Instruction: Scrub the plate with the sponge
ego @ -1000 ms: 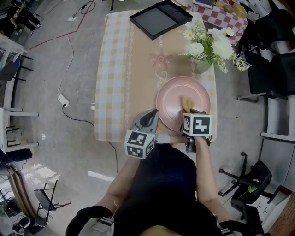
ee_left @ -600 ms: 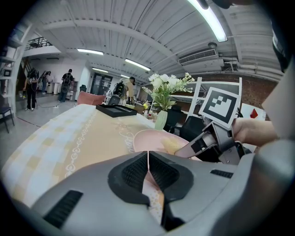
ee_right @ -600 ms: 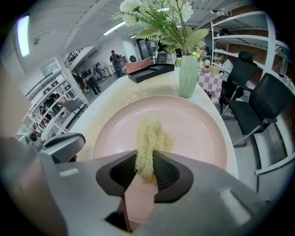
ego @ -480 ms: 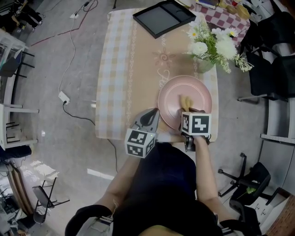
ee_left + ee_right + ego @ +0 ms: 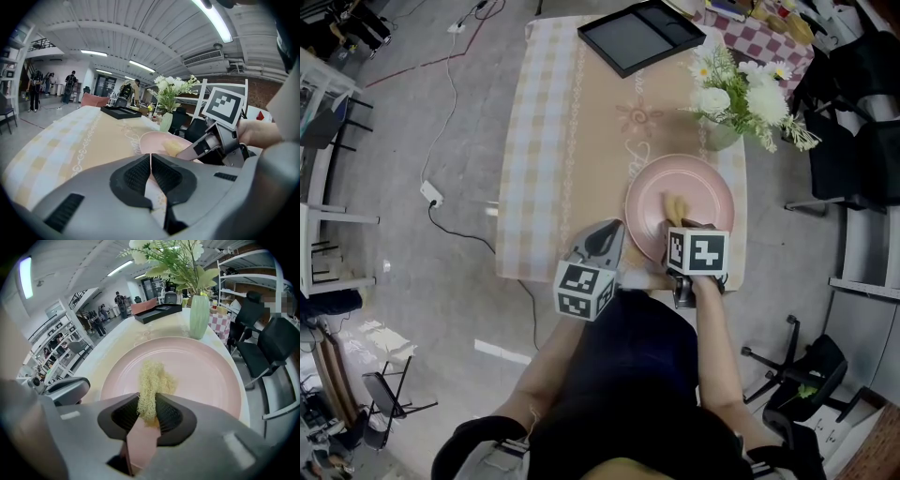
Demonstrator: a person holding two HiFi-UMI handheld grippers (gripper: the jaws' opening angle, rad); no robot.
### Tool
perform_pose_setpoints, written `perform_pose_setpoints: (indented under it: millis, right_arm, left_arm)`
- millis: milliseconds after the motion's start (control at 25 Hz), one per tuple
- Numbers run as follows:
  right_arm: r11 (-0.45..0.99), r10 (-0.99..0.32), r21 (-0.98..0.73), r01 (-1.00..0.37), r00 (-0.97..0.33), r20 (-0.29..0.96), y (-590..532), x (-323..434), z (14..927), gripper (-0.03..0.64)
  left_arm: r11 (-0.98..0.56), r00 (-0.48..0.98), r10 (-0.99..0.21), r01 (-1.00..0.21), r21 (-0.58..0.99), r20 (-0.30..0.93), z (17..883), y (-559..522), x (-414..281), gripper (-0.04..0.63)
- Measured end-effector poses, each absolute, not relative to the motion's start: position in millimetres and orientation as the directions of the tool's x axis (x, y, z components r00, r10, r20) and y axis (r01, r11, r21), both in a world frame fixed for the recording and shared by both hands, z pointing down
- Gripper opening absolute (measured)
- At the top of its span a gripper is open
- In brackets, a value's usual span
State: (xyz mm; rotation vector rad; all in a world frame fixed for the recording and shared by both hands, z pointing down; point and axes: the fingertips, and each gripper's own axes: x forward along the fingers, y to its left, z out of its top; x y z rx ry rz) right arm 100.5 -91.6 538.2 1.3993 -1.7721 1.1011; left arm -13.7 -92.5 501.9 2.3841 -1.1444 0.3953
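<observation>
Two grippers work at the table's (image 5: 553, 141) near end. Head view: right gripper (image 5: 680, 223) sits over the pink plate (image 5: 708, 187), hard by the table's right edge, flower vase (image 5: 719, 136) just beyond it, black tray (image 5: 642, 36) well clear.

Left gripper view: left gripper (image 5: 150, 172) pinched closed, empty, beside the plate.

Right gripper view: jaws clamp the yellow sponge (image 5: 152, 378) on the plate; free tabletop to the left.
</observation>
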Motion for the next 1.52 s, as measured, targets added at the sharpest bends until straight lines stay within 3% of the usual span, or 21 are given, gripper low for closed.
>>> perform_pose_setpoints:
  millis: [1520]
  right_arm:
    - [0.143,-0.439,-0.348,-0.927,-0.374,0.817,-102.6,53.1,537.9,0.092]
  left_arm:
    - [-0.491,0.566,-0.691,-0.824,0.282,0.449,504.8,-98.4,-36.8,0.017]
